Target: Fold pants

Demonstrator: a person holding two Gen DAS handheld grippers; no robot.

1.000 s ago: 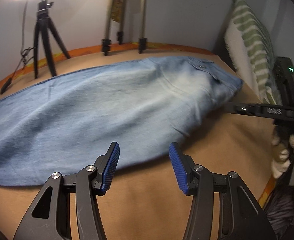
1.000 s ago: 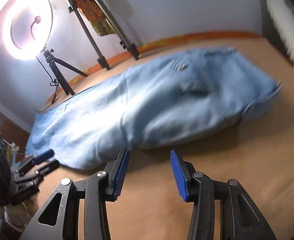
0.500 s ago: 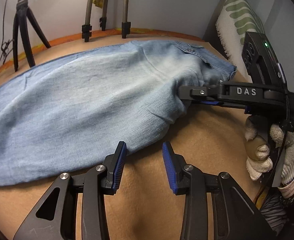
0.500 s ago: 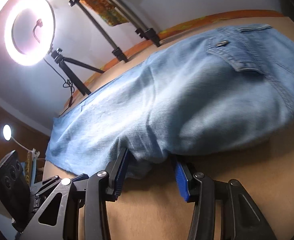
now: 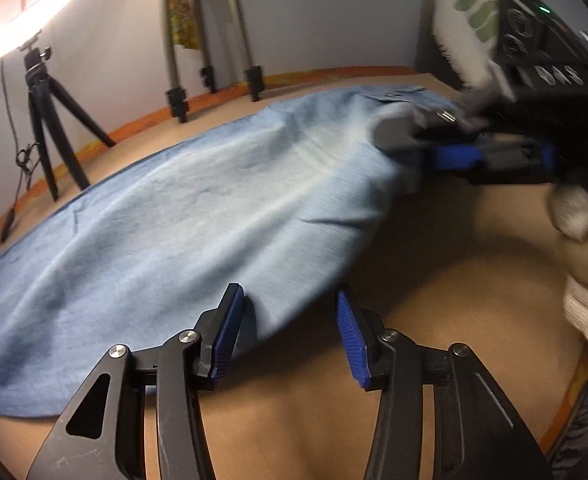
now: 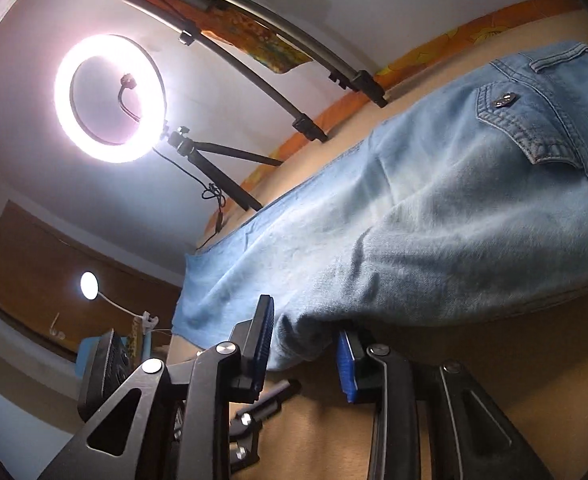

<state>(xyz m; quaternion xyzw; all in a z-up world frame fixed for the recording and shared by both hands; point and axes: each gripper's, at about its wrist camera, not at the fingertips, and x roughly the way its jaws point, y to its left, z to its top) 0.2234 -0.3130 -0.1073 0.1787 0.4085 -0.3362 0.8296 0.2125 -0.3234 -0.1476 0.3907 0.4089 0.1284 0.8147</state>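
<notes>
Light blue denim pants [image 5: 197, 232] lie lengthwise on a tan table [image 5: 434, 280], waist and back pocket [image 6: 534, 120] to the right. My left gripper [image 5: 289, 332] is open, its blue pads [image 5: 229, 332] straddling the near edge of the leg cloth. My right gripper [image 6: 306, 344] has its jaws around a fold of the near edge by the seat, with cloth between the pads [image 6: 263, 344]. It looks closed on the fabric but a gap shows. In the left wrist view the right gripper [image 5: 454, 148] is blurred at the pants' near right edge.
A ring light [image 6: 109, 96] on a small tripod [image 5: 49, 120] stands at the table's far left. Tripod legs [image 5: 209, 52] stand at the far edge by the wall. A striped pillow [image 5: 466, 12] lies at the right end.
The right gripper has moved onto the near edge of the pants and taken cloth between its pads. The left gripper has opened wider and moved up to the pants' edge.
</notes>
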